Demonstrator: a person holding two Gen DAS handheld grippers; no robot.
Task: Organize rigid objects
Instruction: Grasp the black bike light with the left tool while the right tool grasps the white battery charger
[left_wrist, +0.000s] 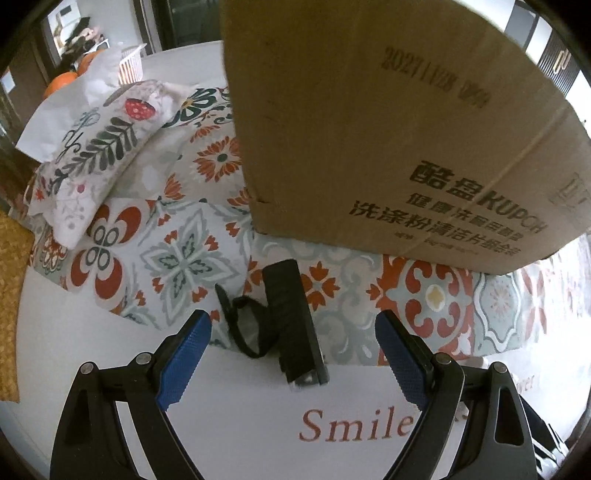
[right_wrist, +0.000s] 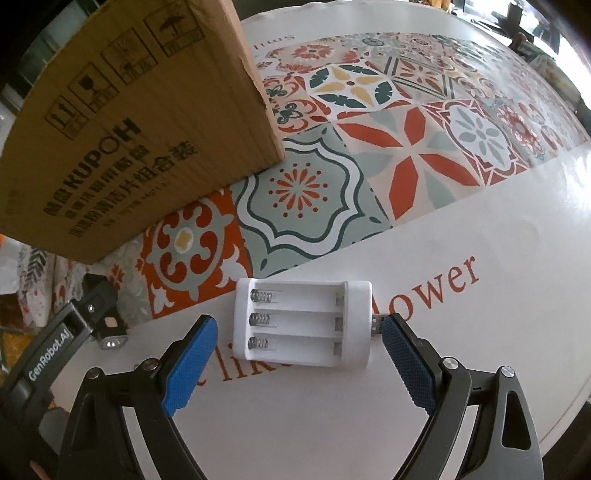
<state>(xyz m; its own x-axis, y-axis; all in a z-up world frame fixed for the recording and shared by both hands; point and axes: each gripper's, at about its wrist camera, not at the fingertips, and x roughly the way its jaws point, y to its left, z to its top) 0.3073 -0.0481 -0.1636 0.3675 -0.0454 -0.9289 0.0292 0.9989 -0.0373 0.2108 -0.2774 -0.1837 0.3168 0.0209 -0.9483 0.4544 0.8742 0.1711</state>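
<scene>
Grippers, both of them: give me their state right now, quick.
Left gripper: open, holding nothing; the black flashlight lies between its fingers, untouched.
Right gripper: open, holding nothing; the white battery charger lies between its fingers.

White round surface w/ red lettering, orange-teal tile-print cloth; brown cardboard box, blk print; white plastic battery holder; black torch; blue-padded tongs.

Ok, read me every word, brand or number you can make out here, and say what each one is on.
"KUPOH": box, beside Chinese characters.
"2027...": stamped date on the box, rest smeared.
Handling pictograms: box side, no words.
Small print under the brand: too blurred.
"Smile": tablecloth.
"like" and "ower": tablecloth, partly hidden by the battery holder.
"GenRobot.AI": left gripper.
</scene>
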